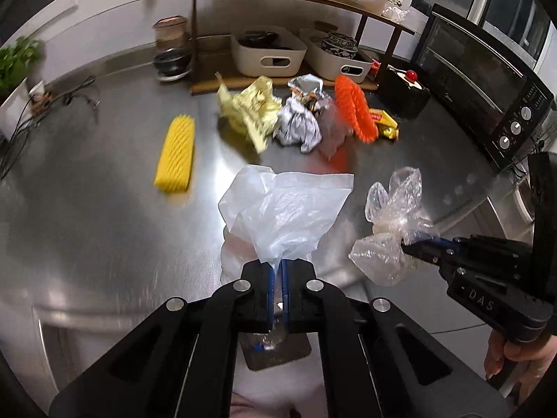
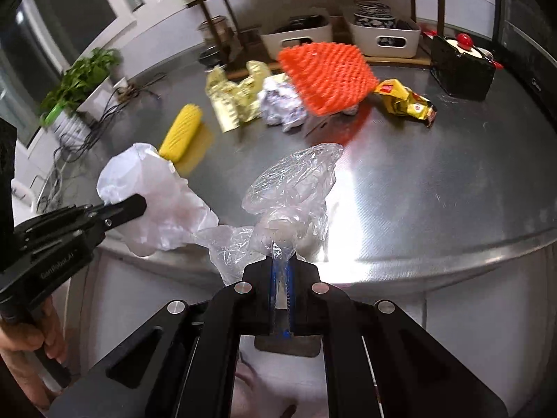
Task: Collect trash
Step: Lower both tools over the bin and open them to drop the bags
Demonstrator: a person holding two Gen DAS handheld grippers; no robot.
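Note:
My left gripper (image 1: 277, 265) is shut on a white plastic bag (image 1: 285, 209), held above the steel counter's front edge; it also shows in the right wrist view (image 2: 153, 195). My right gripper (image 2: 282, 261) is shut on a clear crumpled plastic bag (image 2: 296, 188), seen from the left wrist too (image 1: 393, 223). On the counter lie a yellow foam net (image 1: 175, 153), a yellow wrapper (image 1: 249, 109), a silver crumpled wrapper (image 1: 299, 122), an orange foam net (image 1: 355, 108) and a yellow-red snack wrapper (image 2: 407, 99).
The steel counter (image 1: 104, 226) has a wooden shelf with two white bins (image 1: 268, 55) at the back. A black toaster oven (image 1: 487, 87) stands at the right, a black box with a red knob (image 1: 405, 90) beside it. Cables and a plant (image 2: 80, 83) sit at the left.

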